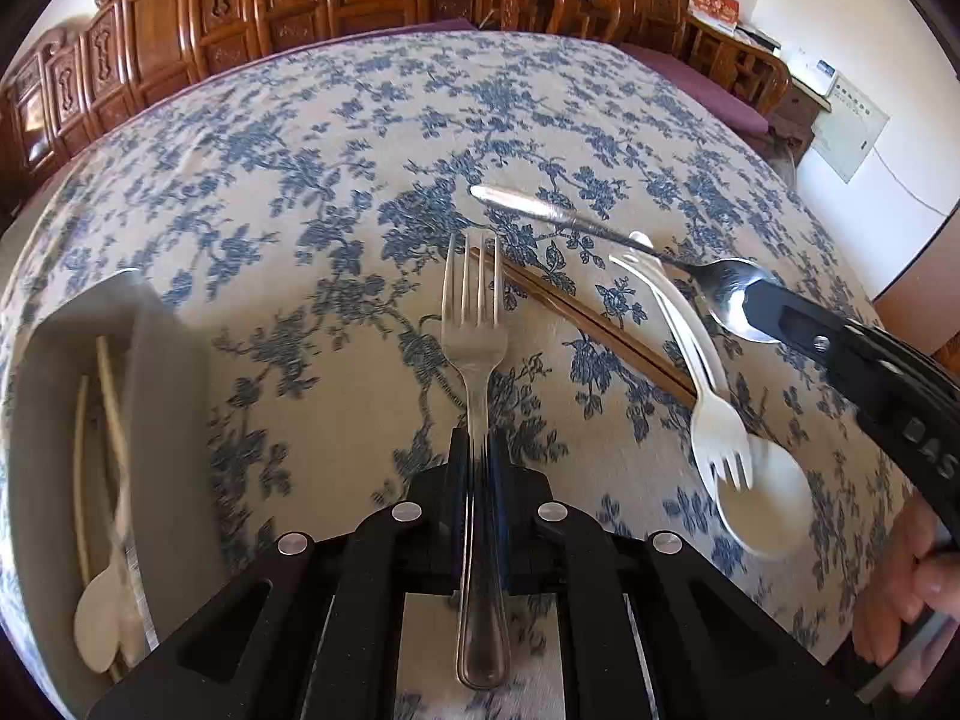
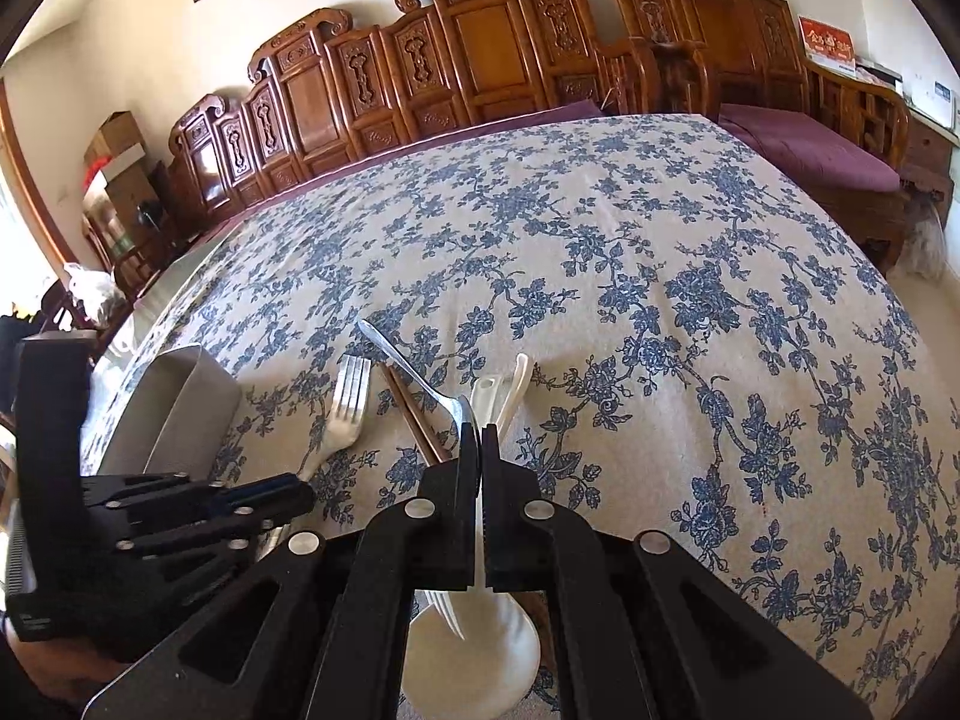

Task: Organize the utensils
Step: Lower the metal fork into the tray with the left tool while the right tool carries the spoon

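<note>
Both fingers clenched on cutlery

Left gripper point(image 1: 477, 456) pinches metal fork point(image 1: 474, 324); right gripper point(image 2: 482, 450) clamps metal spoon point(image 2: 420, 378) by its bowl above the surface point(image 2: 660, 300). That thin bowl grip could slip toward the tray point(image 1: 78, 348).

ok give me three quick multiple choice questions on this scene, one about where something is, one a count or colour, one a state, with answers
1. Where does the grey organizer tray sit relative to the metal fork?
A. to its left
B. to its right
C. under it

2. What colour are the plastic fork and plastic spoon lying on the tablecloth?
A. blue
B. white
C. black

3. What is the right gripper doing?
A. hanging open over the cloth
B. shut on the metal spoon
C. shut on the brown chopsticks

Answers:
1 A, the left wrist view shows the tray at the left edge, the fork in the centre.
2 B, both are plain white.
3 B, its fingers clamp the spoon's bowl, handle jutting out.
</note>
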Demonstrator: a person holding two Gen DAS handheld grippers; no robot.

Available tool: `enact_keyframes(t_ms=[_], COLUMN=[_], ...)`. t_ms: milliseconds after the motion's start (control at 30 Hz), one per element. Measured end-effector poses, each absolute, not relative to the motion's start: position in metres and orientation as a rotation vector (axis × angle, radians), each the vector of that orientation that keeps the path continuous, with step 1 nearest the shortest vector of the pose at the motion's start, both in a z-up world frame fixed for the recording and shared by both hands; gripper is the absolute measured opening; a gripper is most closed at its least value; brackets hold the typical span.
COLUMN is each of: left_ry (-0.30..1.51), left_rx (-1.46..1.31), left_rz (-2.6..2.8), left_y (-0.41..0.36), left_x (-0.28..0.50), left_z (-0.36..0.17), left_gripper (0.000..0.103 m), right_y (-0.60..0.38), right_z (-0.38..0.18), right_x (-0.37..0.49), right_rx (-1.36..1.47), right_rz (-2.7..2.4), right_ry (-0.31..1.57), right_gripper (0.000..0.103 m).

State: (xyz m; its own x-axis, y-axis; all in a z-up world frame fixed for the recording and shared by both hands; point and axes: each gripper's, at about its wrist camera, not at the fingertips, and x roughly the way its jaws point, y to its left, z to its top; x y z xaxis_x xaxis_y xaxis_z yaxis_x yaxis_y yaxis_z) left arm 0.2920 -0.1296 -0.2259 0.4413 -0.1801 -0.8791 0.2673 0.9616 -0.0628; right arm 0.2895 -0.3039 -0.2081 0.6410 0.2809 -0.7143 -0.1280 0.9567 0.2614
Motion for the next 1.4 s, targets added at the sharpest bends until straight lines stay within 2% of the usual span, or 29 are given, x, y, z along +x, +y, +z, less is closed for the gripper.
enact_keyframes(t_ms=[433, 1067, 1400], left_ry=[1.011, 0.909, 0.930], left_rx=[0.086, 0.040, 0.020], left_rz=[-0.238, -0.188, -0.171], left_y=[-0.088, -0.022, 0.011], left_x=[0.258, 0.217, 0.224], left_z=[-0.170, -0.095, -0.085], left_gripper=[0.006, 0.006, 0.006], right_y=[-0.295, -0.228, -0.206], right_z=[-0.193, -0.111, -0.076], right_x=[0.266, 0.214, 0.210], right_rx=[0.153, 0.051, 0.022], right_rz=[0.230, 0.301, 0.320], right_ry=[0.820, 0.746, 0.739], right_gripper=[0.002, 0.002, 0.002])
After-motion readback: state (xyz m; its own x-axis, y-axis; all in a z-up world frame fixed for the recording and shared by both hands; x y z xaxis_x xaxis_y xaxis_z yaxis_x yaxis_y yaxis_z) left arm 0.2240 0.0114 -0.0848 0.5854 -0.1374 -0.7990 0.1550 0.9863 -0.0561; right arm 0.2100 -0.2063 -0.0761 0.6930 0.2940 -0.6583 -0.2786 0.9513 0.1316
